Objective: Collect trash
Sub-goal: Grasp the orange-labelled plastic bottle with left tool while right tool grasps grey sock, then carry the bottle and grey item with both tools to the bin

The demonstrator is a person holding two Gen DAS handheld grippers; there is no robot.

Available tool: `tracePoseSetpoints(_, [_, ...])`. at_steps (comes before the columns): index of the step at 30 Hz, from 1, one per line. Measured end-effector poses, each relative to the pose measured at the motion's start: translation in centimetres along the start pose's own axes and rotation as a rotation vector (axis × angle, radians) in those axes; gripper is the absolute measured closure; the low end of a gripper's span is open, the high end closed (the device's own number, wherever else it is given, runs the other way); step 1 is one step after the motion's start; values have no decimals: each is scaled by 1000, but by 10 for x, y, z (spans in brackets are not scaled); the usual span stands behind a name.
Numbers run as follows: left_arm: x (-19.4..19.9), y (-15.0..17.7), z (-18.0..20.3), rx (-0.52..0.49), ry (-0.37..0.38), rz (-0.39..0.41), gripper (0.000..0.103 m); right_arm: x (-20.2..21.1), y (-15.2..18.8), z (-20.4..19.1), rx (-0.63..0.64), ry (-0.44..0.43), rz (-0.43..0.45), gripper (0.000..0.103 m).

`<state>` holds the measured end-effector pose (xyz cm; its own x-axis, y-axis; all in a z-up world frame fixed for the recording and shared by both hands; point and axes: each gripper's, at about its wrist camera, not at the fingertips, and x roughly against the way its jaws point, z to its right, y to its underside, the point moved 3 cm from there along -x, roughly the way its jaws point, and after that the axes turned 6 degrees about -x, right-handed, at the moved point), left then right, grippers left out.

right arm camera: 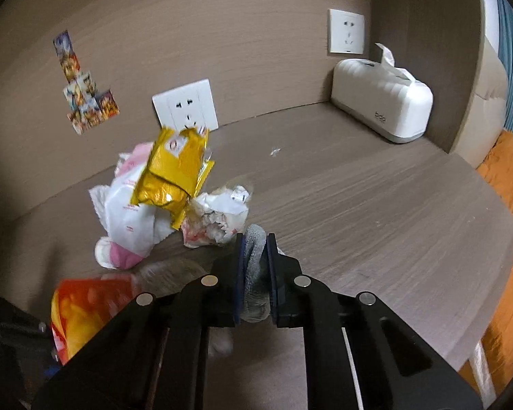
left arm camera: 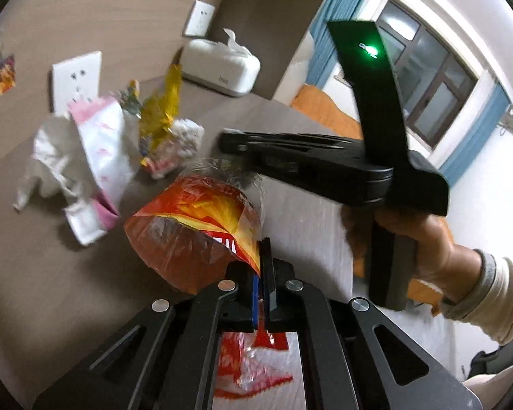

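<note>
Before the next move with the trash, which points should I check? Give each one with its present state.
1. Left gripper shut on the orange bag: ok.
2. Right gripper shut on the grey cloth: ok.
3. Grey cloth counts as trash: cannot tell.
4. Yellow wrapper collected: not ok, it lies on the pile.
5. White and pink wrapper collected: not ok.
6. Tissue box apart from the pile: ok.

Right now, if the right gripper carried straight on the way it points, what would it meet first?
Probably the crumpled white paper wad just beyond the right gripper, which is shut on a grey fuzzy cloth; depth is unclear, so it might meet the brown wooden tabletop instead.
</note>
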<state>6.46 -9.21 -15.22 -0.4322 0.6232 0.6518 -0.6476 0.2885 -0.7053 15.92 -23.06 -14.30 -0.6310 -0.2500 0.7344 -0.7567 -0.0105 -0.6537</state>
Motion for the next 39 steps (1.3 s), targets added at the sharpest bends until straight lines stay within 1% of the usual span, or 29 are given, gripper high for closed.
tracePoseSetpoints(3, [15,-9,0,-6,-22,13,102,24,-7,8,-28,-4,33,90])
tracePoseSetpoints(10, [41,-34,18,-73,-81,56,102,80,-12,21,-3,16,114,90])
tracePoseSetpoints(12, [44,-44,30,-97,-87,72,102,101,-10,29,-5,28,143,90])
tracePoseSetpoints(16, [44,-58,56,-142,-74,89,102,140,-7,49,-29,54,192,90])
tracePoseSetpoints(20, [30,-73,89,-197,-53,95,102,177,2,72,-62,91,239,90])
tracePoseSetpoints(23, [16,-80,115,-233,-20,93,102,203,15,96,-96,134,266,90])
tracePoseSetpoints(27, [-9,-86,153,-288,32,77,102,229,35,128,-152,187,279,90])
tracePoseSetpoints(33, [-48,-91,206,-354,103,51,102,253,65,166,-217,247,273,90])
tracePoseSetpoints(39, [-92,-85,246,-404,157,-5,102,269,93,201,-281,291,259,90])
